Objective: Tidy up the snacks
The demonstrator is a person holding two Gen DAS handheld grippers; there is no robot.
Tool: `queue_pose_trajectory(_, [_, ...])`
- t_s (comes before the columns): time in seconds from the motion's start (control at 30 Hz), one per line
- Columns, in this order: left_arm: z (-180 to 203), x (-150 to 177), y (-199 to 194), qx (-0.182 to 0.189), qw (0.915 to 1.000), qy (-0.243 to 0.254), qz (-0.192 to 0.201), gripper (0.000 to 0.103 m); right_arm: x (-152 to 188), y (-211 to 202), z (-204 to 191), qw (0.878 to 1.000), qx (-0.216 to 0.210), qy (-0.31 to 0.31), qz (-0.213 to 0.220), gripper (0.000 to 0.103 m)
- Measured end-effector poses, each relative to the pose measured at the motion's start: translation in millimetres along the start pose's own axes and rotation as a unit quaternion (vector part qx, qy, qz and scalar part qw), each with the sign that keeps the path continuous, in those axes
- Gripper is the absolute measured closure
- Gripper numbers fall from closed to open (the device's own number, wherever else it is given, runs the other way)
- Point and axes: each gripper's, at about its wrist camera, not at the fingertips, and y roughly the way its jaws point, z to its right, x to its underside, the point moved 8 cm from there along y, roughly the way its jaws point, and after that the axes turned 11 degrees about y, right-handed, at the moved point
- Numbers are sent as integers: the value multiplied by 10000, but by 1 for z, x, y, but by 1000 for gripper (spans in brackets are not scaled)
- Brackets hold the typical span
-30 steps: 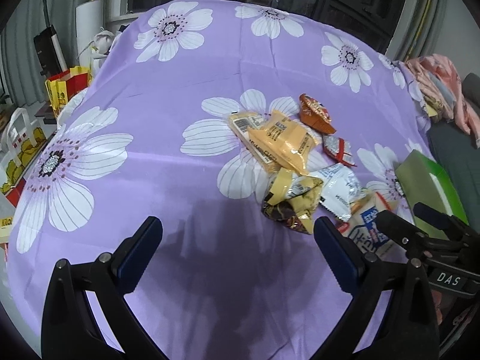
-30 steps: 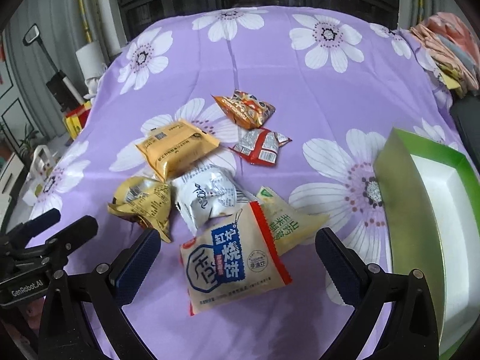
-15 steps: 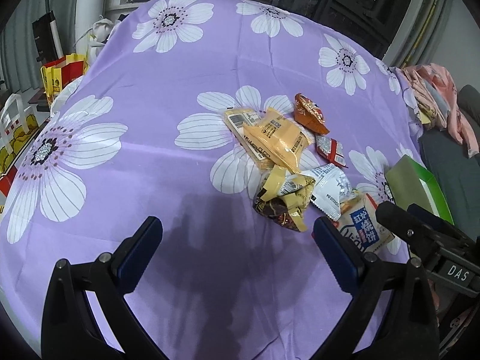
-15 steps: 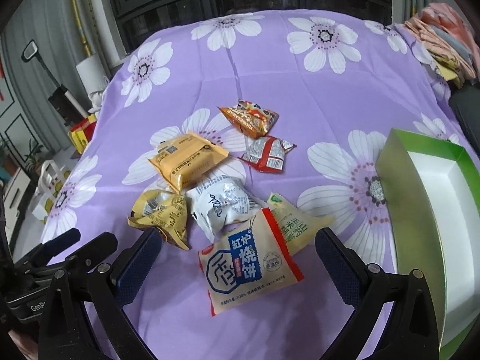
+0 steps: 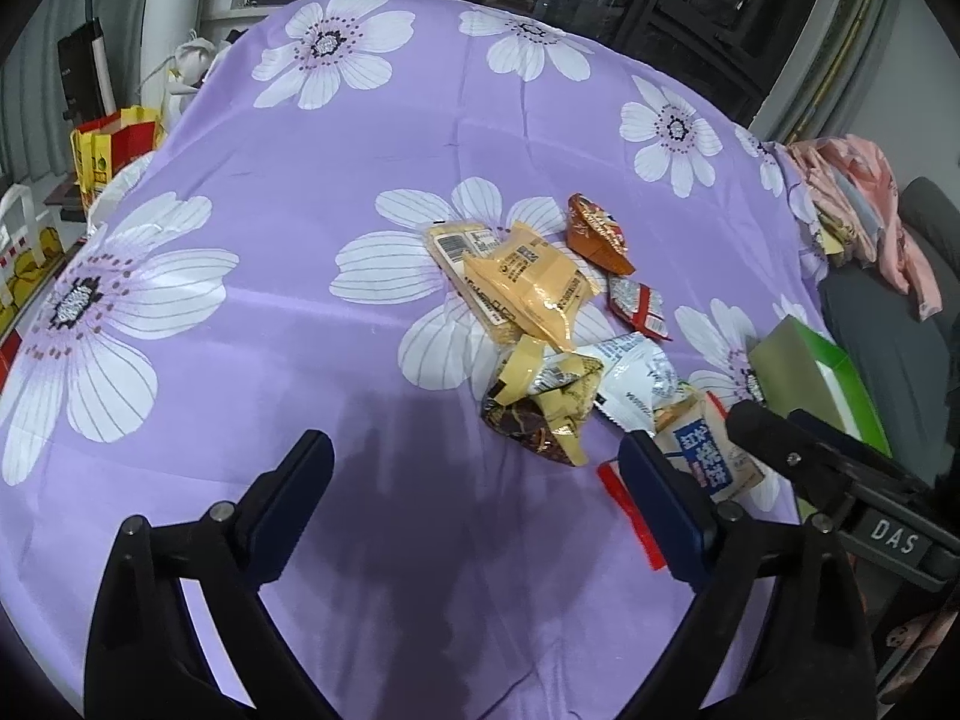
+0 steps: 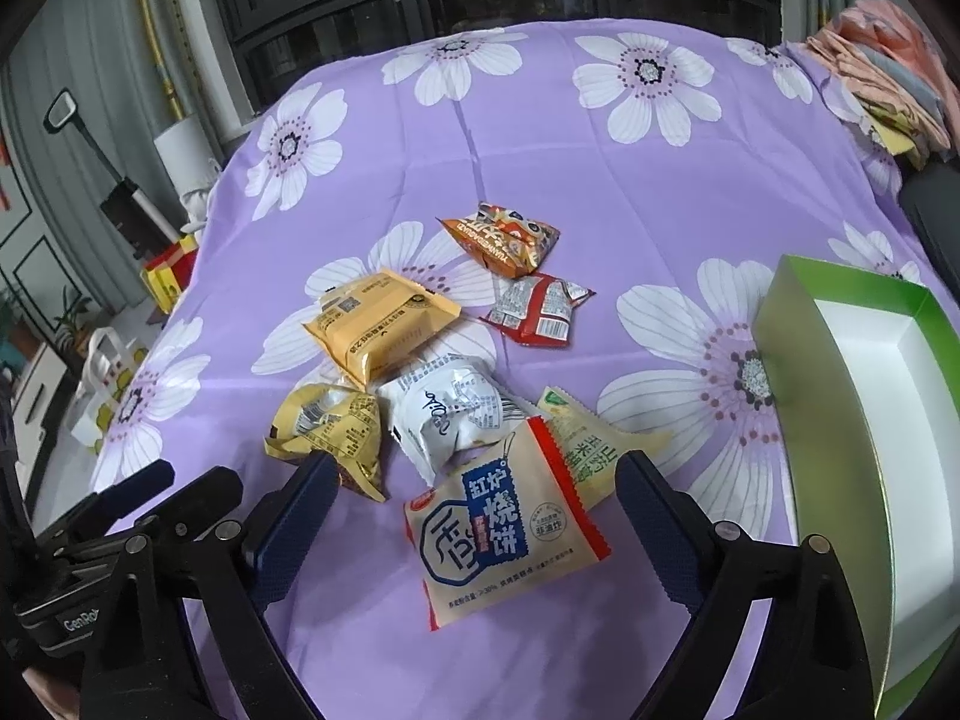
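Both tools are spread wide with nothing between their jaws. The right gripper [image 6: 474,516] hangs low over the near edge of the snack pile on the purple flowered cloth [image 6: 630,180], and the big cream packet with blue lettering [image 6: 504,531] lies directly ahead of it, between the two fingers, nearest of all the snacks. Its long axis runs near-to-far, tilted a little to the right, so the jaws already straddle its shorter width. The green box [image 6: 798,372] stands open and empty on the far right, well apart from the pile but on that same side. The left gripper [image 5: 474,492] hovers over bare cloth with the pile off to its right, the crumpled gold bag [image 5: 540,402] closest. I'd say the right hand is better placed for the first pick.
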Motion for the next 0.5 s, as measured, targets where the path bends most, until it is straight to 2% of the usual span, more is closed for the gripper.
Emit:
queue_pose_trajectory(0.17, [10,0,1,211,9998,-7,1,15,1,2,1,10000,-12,-3,-52,19])
queue_pose_trajectory(0.27, [23,4,6,665,9976,-151,-102,21,2,6,7,9993,-170,229,-224,24])
queue_pose_trajectory(0.4, [42,12,17,1081,9933,-262,-316,25,3,10,18,9968,-328,600,-412,26])
queue_pose_trajectory(0.5, [59,20,26,1376,9886,-351,-501,29,4,15,28,9950,-294,788,-536,42])
